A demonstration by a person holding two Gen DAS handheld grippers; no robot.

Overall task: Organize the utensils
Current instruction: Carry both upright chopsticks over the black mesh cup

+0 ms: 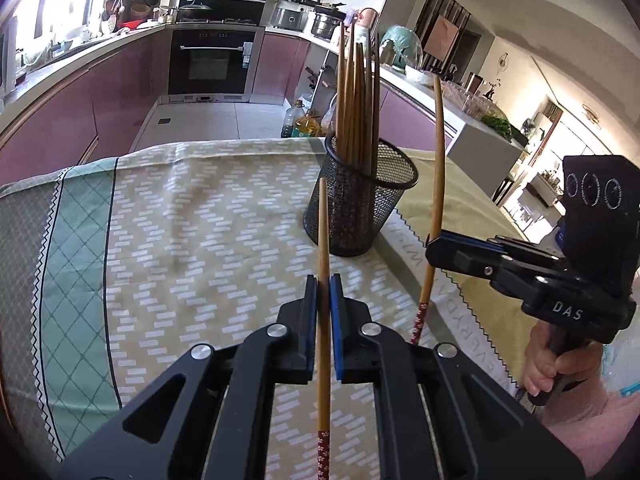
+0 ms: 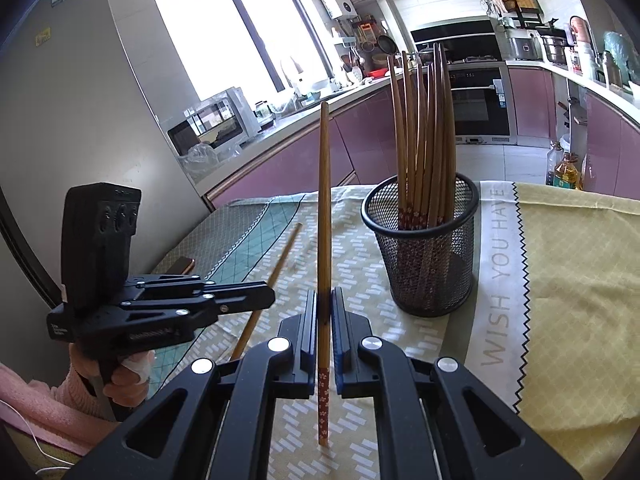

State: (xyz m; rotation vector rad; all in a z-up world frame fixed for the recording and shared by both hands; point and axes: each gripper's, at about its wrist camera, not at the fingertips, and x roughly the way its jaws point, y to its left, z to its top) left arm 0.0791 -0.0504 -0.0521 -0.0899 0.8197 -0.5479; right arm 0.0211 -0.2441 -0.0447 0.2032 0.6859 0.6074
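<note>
A black wire-mesh cup (image 1: 360, 196) stands upright on a patterned tablecloth (image 1: 180, 220) in a home kitchen, holding a bundle of wooden chopsticks (image 1: 356, 100) that rest red-patterned ends down and lean together, tips fanning above the rim. The left gripper (image 1: 324, 280), seen from its own camera, is clamped on a single chopstick (image 1: 323, 320), which runs between the blue pads with its thin tip pointing up toward the cup and its red flowered end low in the picture. The right gripper (image 2: 325, 292) is likewise closed on another chopstick (image 2: 325, 208), held nearly upright just left of the cup, its flowered end hanging below the pads above the cloth. Each tool shows in the other's view, gripped by a hand (image 1: 548, 364) in a pink sleeve (image 2: 60, 404). A phone (image 2: 182, 266) lies on the cloth's far left edge.
</note>
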